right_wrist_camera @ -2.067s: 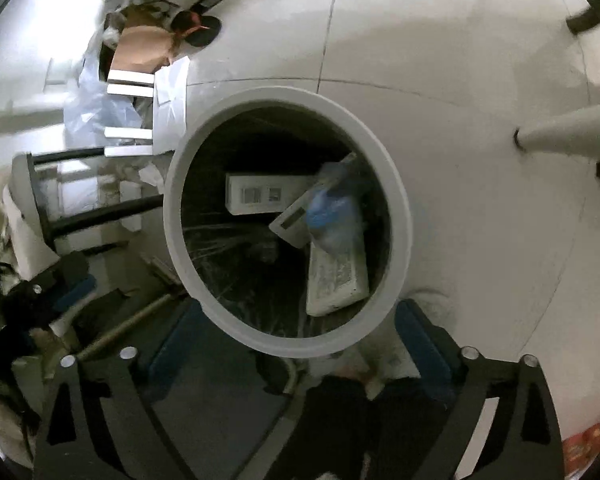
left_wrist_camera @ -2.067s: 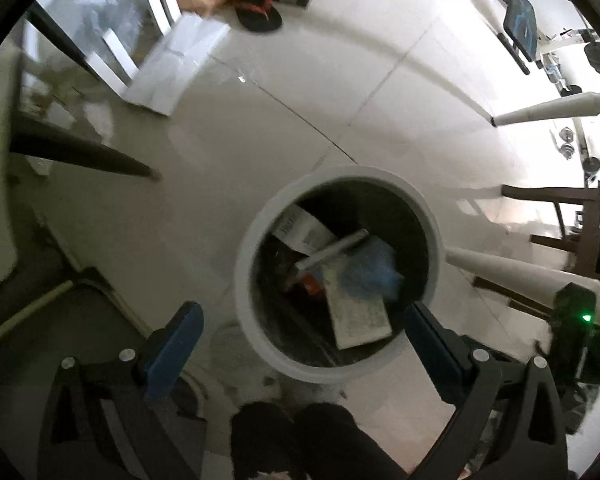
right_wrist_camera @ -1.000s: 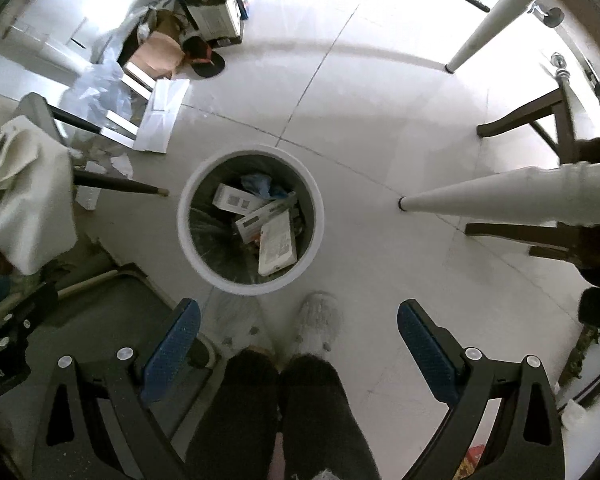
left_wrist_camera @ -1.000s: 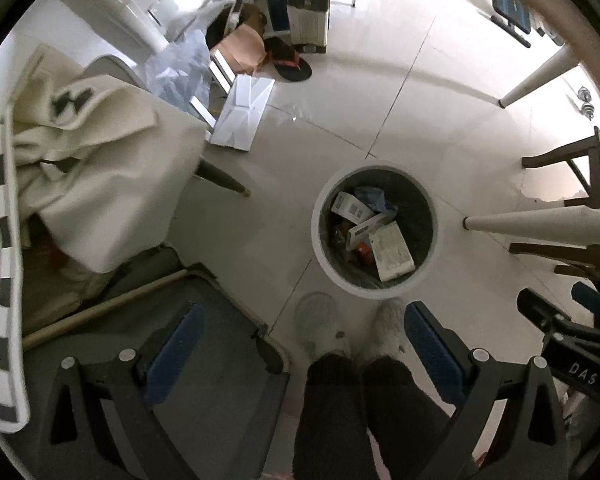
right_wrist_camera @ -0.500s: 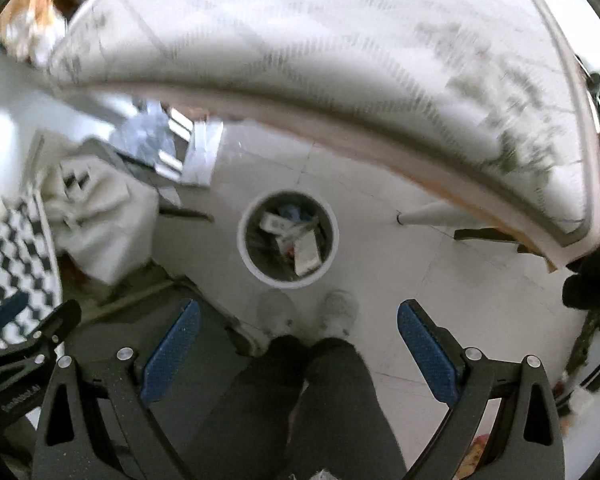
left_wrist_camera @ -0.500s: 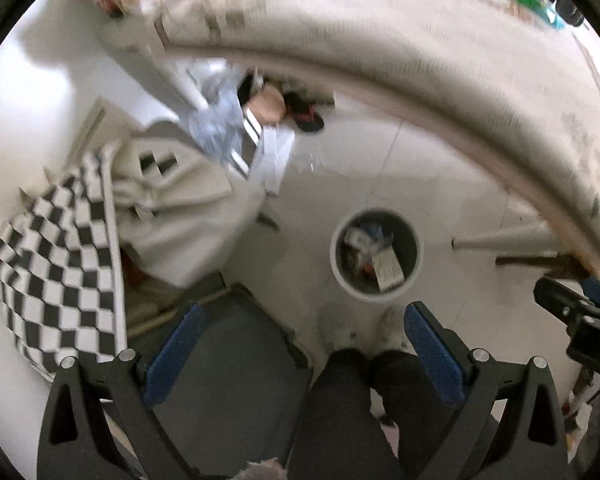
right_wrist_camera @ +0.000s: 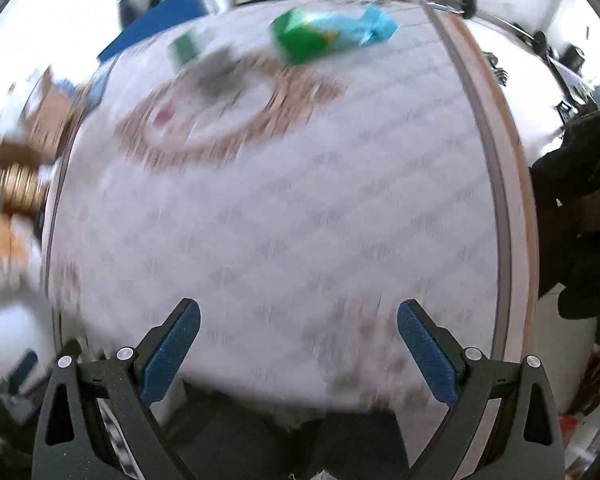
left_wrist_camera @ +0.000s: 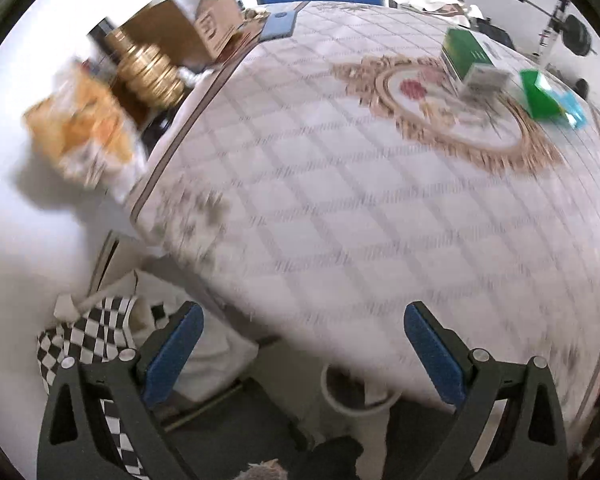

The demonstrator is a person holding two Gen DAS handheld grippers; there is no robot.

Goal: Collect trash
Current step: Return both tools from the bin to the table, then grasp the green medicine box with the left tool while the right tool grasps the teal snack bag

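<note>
Lying at the far side of the table [left_wrist_camera: 340, 208], the trash sits well ahead of both your grippers: a green box [left_wrist_camera: 466, 54], a small white box [left_wrist_camera: 485, 80] just beside it, and a green-and-blue wrapper [left_wrist_camera: 550, 98]. Your left gripper [left_wrist_camera: 302, 354] and right gripper [right_wrist_camera: 298, 350] hover over the near edge, fingers spread wide, holding nothing. Under that edge, the white bin [left_wrist_camera: 340, 400] rim peeks out.

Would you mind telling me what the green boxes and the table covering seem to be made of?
The green box and the tilted green box look like printed cardboard: flat faces, sharp folded edges. The table covering appears to be a printed cloth or vinyl sheet with a diamond pattern and gold medallion; blur leaves that open.
</note>
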